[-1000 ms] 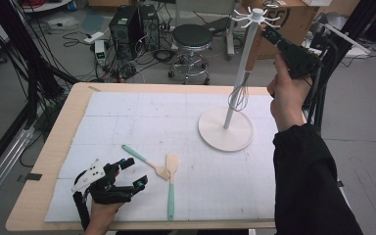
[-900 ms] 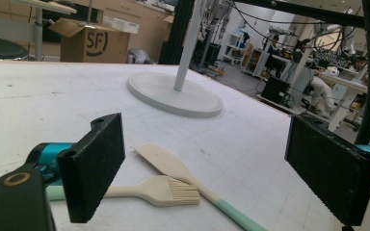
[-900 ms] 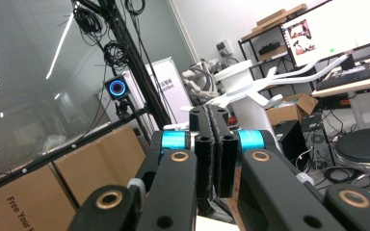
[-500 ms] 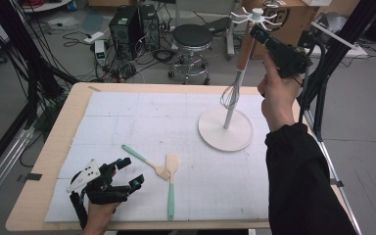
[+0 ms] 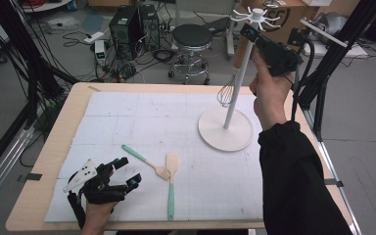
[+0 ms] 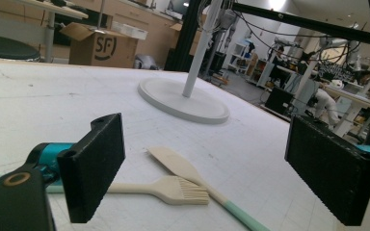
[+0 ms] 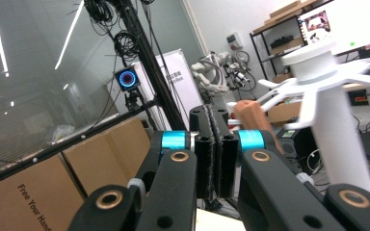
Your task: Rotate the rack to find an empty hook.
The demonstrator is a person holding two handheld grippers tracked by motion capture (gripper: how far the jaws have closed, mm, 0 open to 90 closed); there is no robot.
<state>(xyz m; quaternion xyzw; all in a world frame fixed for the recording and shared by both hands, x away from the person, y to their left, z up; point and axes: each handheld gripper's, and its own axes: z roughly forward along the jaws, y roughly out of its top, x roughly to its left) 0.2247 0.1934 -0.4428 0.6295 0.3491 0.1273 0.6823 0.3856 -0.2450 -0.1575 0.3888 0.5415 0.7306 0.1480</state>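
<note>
The left gripper point(image 5: 120, 172) rests on the white mat point(image 5: 127, 117) at the near left corner of the table point(image 5: 54, 147). Its jaws stand wide apart with nothing between them. In the left gripper view its two black pads point(image 6: 94, 166) frame the utensils lying ahead.

Just right of that gripper lie two utensils on the mat. The brush point(image 5: 144, 160) has a mint-green handle and a pale head, and lies at a slant. The spatula point(image 5: 172, 186) has a pale blade and a mint-green handle that points toward the near edge. The brush head and the spatula blade lie touching or nearly touching; in the left gripper view the brush bristles point(image 6: 185, 188) sit against the spatula's neck point(image 6: 192, 173).

Further right, the white stand point(image 5: 227, 120) sits upright on its round base point(image 5: 225, 129). Short arms radiate from its top point(image 5: 254, 14). A wire whisk point(image 5: 226, 93) hangs beside the pole, head downward, with its brown wooden handle running up toward the arms.

The right gripper point(image 5: 248, 30) is raised at the top of the stand, beside the arms. Its jaws are pressed together with nothing visible between them. In the right gripper view the closed pads point(image 7: 215, 149) sit just left of the whisk's brown handle tip point(image 7: 250, 115) and the stand's top point(image 7: 318, 62). Whether the whisk rests on an arm cannot be told.

No containers are on the table.
</note>
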